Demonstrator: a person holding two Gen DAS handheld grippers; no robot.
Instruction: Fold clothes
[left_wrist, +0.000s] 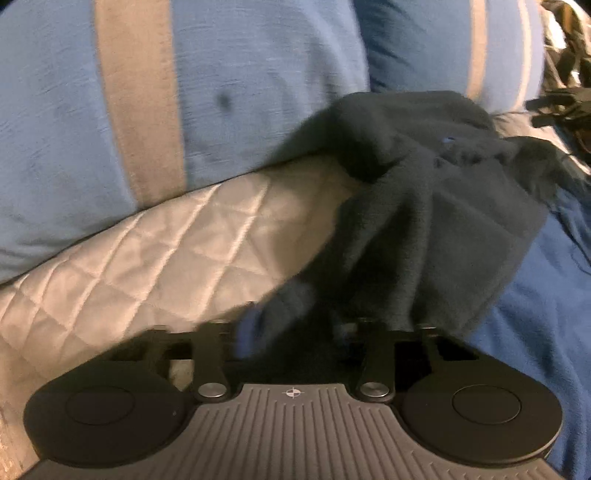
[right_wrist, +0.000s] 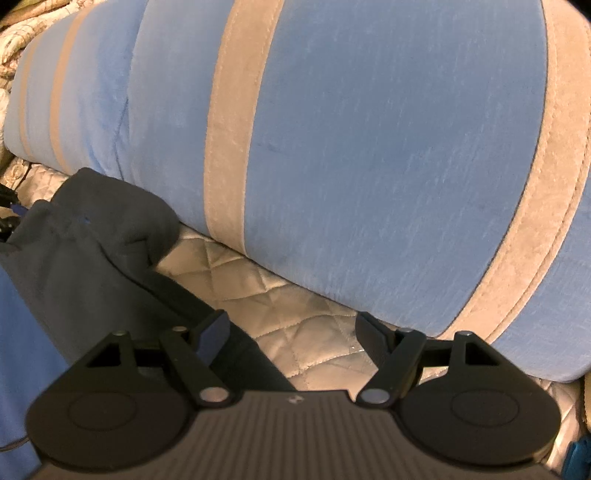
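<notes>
the left tongs (left_wrist: 295, 328) are drawn close together on a bunched corner of the dark grey garment (left_wrist: 424, 206); cloth drapes over the tips and hides them, and the picture is blurred there. the garment rises from the tongs in a crumpled heap toward the far right, lying on the quilted bedspread (left_wrist: 147, 243). to the right of it lies a bright blue cloth (left_wrist: 535, 314), its edge under the grey heap. behind both, a big blue pillow with tan stripes (left_wrist: 221, 74) blocks the far side, with the garment's far end pushed up against it. a jumble of dark and patterned stuff sits at the far right corner, too blurred to tell.

the right tongs (right_wrist: 291, 339) stand wide apart with nothing between them but the bedspread (right_wrist: 303, 332). the left fingertip (right_wrist: 212, 336) lies over the near edge of the dark grey garment (right_wrist: 85, 251); whether it touches i cannot tell. the garment spreads away to the left, with the blue cloth (right_wrist: 22, 350) at the left edge. the striped pillow (right_wrist: 369, 147) fills the far side close ahead of the tongs.
</notes>
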